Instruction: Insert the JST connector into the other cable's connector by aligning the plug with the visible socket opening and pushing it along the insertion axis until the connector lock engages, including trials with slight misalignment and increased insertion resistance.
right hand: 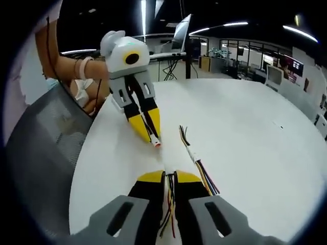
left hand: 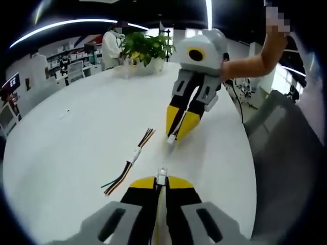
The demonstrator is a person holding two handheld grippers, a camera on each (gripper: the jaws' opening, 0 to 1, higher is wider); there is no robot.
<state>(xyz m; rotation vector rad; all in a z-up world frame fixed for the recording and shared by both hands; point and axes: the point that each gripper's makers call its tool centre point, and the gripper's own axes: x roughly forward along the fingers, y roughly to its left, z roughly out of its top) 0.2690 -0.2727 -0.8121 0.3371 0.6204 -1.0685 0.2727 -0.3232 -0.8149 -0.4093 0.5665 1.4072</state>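
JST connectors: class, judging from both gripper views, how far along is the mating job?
Done: each gripper holds its own cable. The left gripper grips a white connector; the right gripper is shut on a cable. One already-joined cable pair lies on the table. In hand: bringing the two tips together. Left: a clear gap separates them, so aligning, pushing and locking remain.

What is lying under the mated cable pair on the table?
Under the mated cable pair there is only the bare white table. The strip of table directly beneath the wires and the white connector is covered, so nothing more can be told.
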